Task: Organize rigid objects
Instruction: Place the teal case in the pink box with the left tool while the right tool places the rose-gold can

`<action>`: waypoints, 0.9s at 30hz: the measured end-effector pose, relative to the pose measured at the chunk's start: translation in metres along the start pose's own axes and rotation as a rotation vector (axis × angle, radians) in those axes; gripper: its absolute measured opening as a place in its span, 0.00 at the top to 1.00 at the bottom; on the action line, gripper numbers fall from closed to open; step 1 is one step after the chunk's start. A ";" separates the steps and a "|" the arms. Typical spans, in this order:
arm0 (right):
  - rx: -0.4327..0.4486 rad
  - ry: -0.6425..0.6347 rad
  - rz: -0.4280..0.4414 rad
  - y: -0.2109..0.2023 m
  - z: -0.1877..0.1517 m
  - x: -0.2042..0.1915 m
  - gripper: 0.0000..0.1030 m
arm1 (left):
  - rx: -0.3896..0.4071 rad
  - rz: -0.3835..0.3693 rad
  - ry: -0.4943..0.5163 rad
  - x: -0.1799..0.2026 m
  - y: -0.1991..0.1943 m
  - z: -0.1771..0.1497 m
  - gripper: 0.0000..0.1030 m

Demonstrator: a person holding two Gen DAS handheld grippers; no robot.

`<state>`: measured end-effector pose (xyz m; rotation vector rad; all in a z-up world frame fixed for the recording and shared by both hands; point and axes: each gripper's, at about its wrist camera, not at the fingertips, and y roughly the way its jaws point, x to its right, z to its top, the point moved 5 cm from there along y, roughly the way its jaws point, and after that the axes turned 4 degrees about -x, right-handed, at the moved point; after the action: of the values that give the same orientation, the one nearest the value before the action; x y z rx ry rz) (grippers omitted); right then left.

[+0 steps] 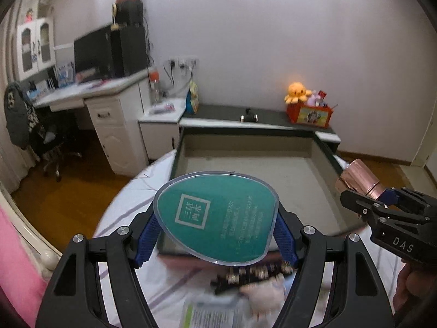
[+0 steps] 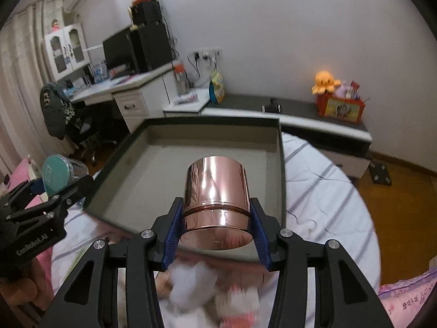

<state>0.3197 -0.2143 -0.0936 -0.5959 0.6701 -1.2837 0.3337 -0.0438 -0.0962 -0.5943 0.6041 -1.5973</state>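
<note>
While your left tool [image 1: 217, 232] is clamped on the teal-topped clear container [image 1: 217, 216], its blue pads [image 1: 148, 239] pressing both sides, your right tool [image 2: 215, 227] grips the rose-gold cylinder [image 2: 217, 199] at its lower band. Both items hang above the near edge of the dark open box [image 2: 281, 169], which rests on the striped bed sheet [image 2: 322, 191]. Blurred small items [image 1: 251, 276] lie on the sheet below your tools.
</note>
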 end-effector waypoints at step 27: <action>-0.021 0.057 -0.012 -0.014 -0.002 0.006 0.13 | -0.023 0.022 -0.055 -0.013 -0.021 0.003 0.00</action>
<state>0.3104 -0.2226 -0.0853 -0.5832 0.7287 -1.3099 0.3219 -0.0292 -0.0804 -0.6449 0.5865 -1.5499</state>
